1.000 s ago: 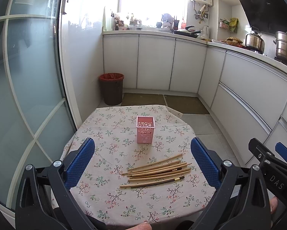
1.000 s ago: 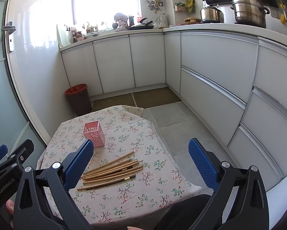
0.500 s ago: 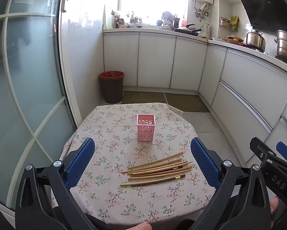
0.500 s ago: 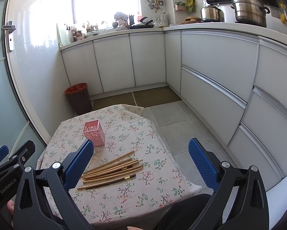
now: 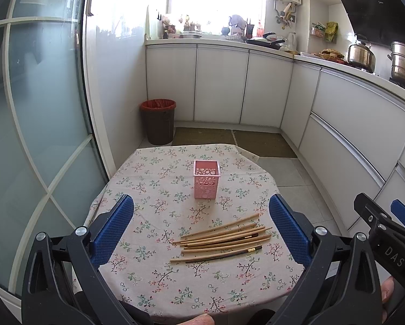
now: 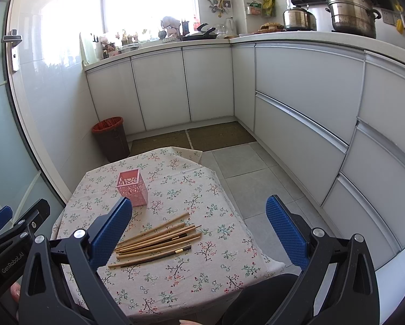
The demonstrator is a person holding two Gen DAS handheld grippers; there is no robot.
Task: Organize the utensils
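Several wooden chopsticks (image 5: 224, 237) (image 6: 156, 237) lie side by side in a loose pile on the flowered tablecloth (image 5: 153, 189) (image 6: 202, 265). Behind them stands a pink perforated square holder (image 5: 206, 179) (image 6: 132, 187), upright and empty as far as I can see. My left gripper (image 5: 201, 230) hovers above the near part of the table, open, with nothing between its blue pads. My right gripper (image 6: 198, 233) is open as well, held above the table's right side, the chopsticks showing between its fingers from above.
A dark waste bin (image 5: 158, 122) (image 6: 111, 138) with a red liner stands on the floor beyond the table. White cabinets (image 6: 297, 103) run along the back and right. A glass door (image 5: 34, 124) closes the left side. Pots (image 6: 349, 12) sit on the counter.
Both grippers have stayed open and nearly still; the left view has drifted back very slightly. The chopsticks and holder have not moved.
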